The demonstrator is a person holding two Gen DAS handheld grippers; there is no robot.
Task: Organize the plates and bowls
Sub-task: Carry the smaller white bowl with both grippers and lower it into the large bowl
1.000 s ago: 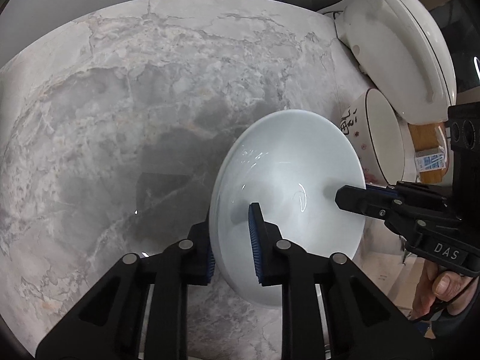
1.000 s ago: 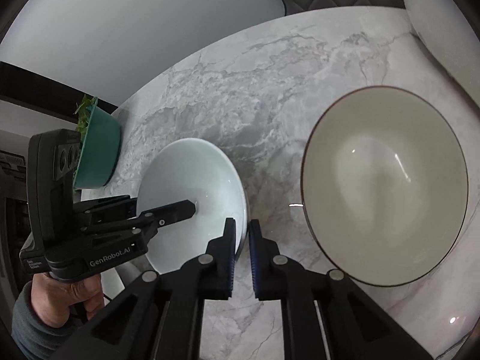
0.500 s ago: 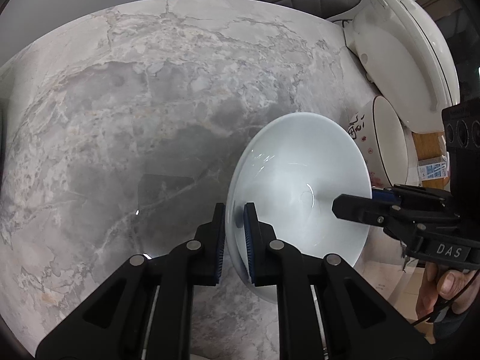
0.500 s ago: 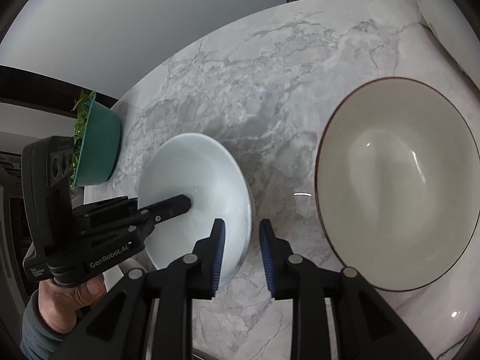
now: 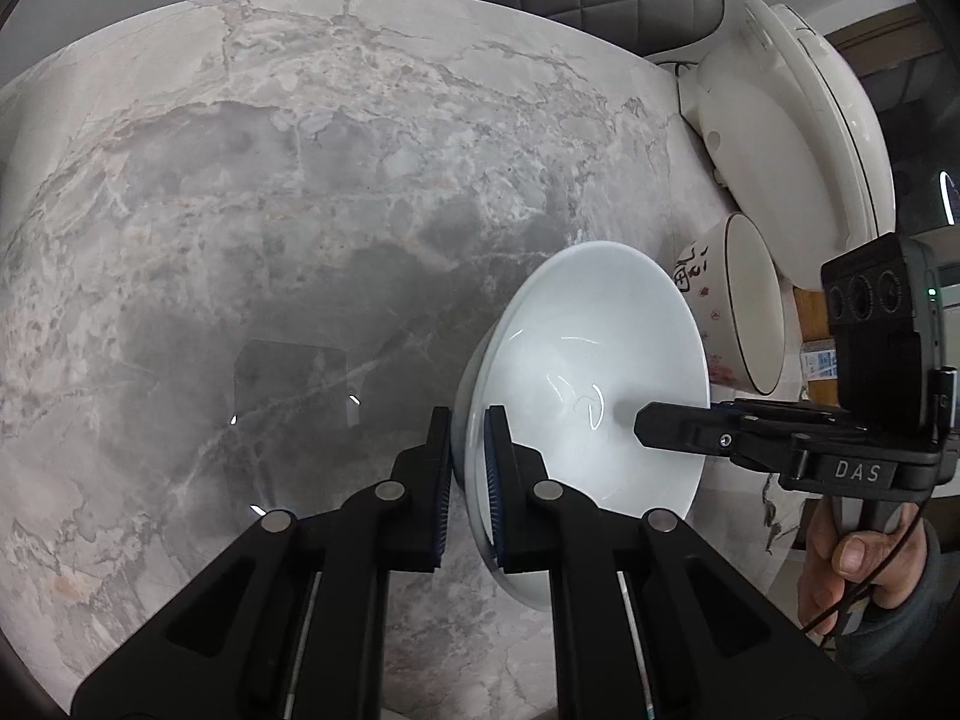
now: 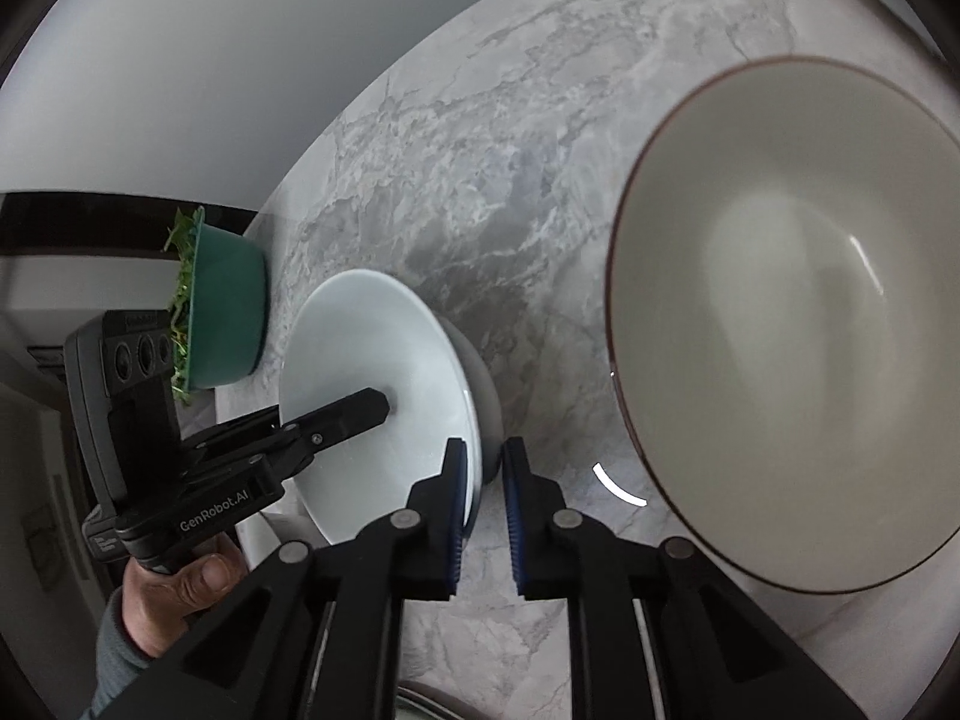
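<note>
Both sets of fingers pinch the rim of one white bowl [image 5: 585,372], on opposite sides. The left gripper [image 5: 468,474] is closed on the rim nearest its camera, one pad inside and one outside. The right gripper [image 6: 483,489] has just been narrowing, with the rim between its pads, and now grips it too.

The white bowl sits on the grey marble surface [image 5: 240,210], near its edge. It looks glazed ceramic: stiff, smooth, likely slippery and quick to chip, moderately heavy for a thin-rim pinch. Two opposed rim holds suit it; a level lift should keep it from swinging.

Count: one white bowl; one larger cream bowl with a dark rim [image 6: 798,312] just beside it; one green bowl holding greens [image 6: 225,312] at the surface's edge. A white hinged-lid appliance [image 5: 780,138] stands beyond.
</note>
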